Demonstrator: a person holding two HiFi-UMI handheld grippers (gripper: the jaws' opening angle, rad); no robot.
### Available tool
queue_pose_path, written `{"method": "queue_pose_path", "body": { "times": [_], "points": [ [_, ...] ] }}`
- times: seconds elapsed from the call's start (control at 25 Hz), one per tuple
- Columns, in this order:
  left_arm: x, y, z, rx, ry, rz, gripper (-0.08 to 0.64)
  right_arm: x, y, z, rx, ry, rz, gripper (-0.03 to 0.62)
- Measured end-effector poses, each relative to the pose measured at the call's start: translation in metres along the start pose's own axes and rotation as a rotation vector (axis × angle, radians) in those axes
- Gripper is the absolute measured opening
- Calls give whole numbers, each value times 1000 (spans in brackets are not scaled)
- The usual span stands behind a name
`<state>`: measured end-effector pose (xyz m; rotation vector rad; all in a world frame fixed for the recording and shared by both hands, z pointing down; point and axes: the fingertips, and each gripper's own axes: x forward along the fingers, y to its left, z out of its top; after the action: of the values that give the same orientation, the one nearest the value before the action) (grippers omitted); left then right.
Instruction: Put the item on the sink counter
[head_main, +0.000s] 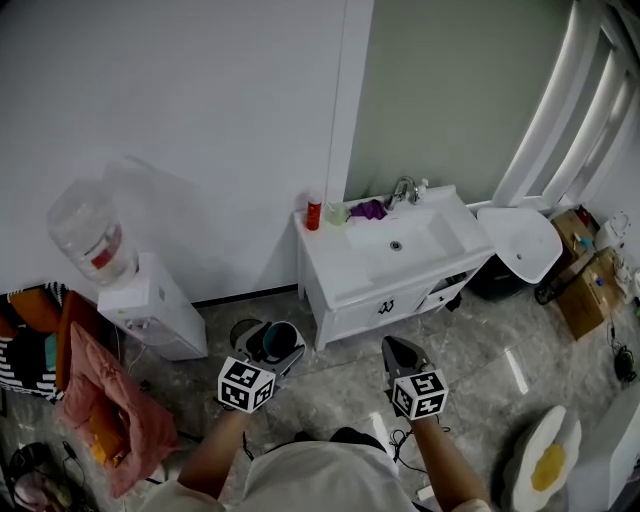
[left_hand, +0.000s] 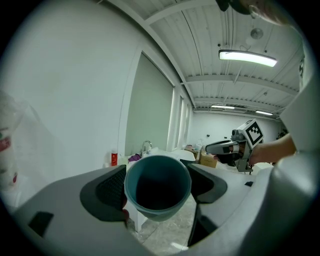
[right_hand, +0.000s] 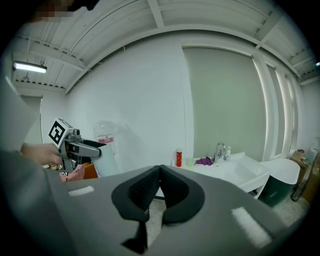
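A teal cup (left_hand: 158, 186) sits between the pads of my left gripper (head_main: 281, 343), which is shut on it; the cup's dark mouth faces the camera. In the head view the cup (head_main: 279, 341) hangs over the floor, left of and short of the white sink counter (head_main: 340, 268). My right gripper (head_main: 398, 352) is shut with nothing in it, its pads touching (right_hand: 159, 189), held in front of the cabinet. The counter (right_hand: 227, 170) carries a red bottle (head_main: 314, 211), a green cup (head_main: 336, 214), a purple cloth (head_main: 368, 209) and a faucet (head_main: 402, 189).
A water dispenser (head_main: 150, 305) with a clear bottle (head_main: 90, 235) stands left of the cabinet. A pink cloth (head_main: 110, 405) lies at the lower left. A white chair (head_main: 528, 243), cardboard boxes (head_main: 588, 286) and an egg-shaped cushion (head_main: 546, 462) are on the right. Marble floor (head_main: 330, 380) lies underfoot.
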<state>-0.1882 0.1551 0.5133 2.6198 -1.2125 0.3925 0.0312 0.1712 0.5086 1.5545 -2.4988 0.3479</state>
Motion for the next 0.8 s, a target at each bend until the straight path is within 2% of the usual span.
{"method": "queue_pose_path", "body": {
  "times": [0.36, 0.8],
  "points": [
    [13, 9, -16, -13, 31, -6, 379, 7, 2, -23, 27, 31, -8, 9],
    [82, 30, -1, -14, 65, 31, 379, 69, -65, -11, 40, 42, 29, 9]
  ]
}}
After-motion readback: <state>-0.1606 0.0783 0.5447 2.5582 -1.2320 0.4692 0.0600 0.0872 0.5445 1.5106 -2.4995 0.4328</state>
